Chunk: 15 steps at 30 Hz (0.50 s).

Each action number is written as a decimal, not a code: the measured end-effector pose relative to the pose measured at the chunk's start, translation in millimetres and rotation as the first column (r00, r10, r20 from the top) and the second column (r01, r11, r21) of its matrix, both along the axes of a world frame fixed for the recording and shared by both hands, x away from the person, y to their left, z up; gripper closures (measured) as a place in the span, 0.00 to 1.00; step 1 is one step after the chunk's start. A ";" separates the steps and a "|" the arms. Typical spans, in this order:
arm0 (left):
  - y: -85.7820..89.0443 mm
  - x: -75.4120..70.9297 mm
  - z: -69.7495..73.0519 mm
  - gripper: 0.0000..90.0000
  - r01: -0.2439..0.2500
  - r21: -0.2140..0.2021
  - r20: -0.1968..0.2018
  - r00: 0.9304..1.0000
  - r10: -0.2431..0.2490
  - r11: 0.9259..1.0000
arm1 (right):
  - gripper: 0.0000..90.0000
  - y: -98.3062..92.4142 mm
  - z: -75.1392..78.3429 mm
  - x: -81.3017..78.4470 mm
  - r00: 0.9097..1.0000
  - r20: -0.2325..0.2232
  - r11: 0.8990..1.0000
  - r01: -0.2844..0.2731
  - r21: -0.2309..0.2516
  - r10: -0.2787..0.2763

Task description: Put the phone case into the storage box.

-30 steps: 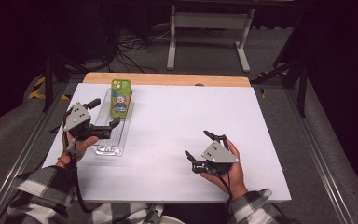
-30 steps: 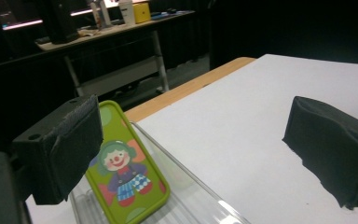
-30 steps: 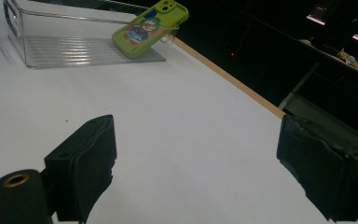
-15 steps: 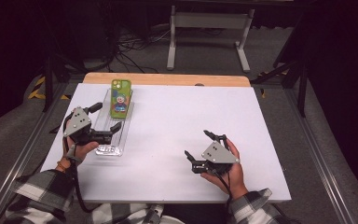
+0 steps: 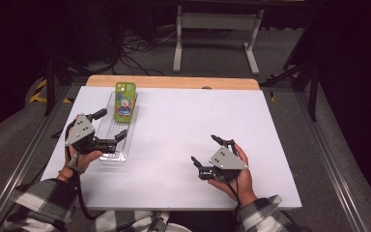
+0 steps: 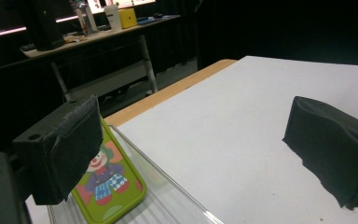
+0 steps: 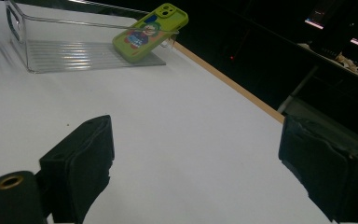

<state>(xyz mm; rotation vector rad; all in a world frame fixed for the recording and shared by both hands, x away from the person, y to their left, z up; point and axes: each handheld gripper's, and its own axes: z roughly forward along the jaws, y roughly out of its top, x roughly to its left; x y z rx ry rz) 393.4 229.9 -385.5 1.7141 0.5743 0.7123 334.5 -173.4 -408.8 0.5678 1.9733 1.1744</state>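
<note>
Right now my left claw [image 5: 109, 127] sits at the near left part of the table [image 5: 183, 125], its 2 jaws spread wide with nothing between them. It straddles the near end of the clear tray [image 5: 107, 145]: one jaw is beside the tray's left wall, the other reaches over its right side. From the left gripper view, the tray's right wall [image 6: 168, 179] runs between my pads [image 6: 70, 144], and the green phone [image 6: 107, 179] with the clown print lies inside, just past the left pad. From above, the phone [image 5: 125, 101] leans on the far end of the tray, its top edge over the far rim. My right claw [image 5: 211, 151] rests low at the near right, well apart from the tray, jaws also wide and empty. Its own view looks across bare white table to the tray [image 7: 51, 51] and the tilted phone [image 7: 150, 31].
</note>
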 end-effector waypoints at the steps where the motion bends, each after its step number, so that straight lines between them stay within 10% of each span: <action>1: -0.3 -0.8 0.2 0.05 -0.001 0.007 0.007 1.000 0.001 1.000 | 0.12 -0.2 0.2 -0.2 1.000 0.000 1.000 -0.001 -0.001 0.001; 15: -7.6 -11.2 -3.8 0.05 0.027 0.024 0.004 1.000 -0.027 0.999 | 0.09 -1.3 1.6 -2.2 1.000 0.003 1.000 -0.007 0.026 0.007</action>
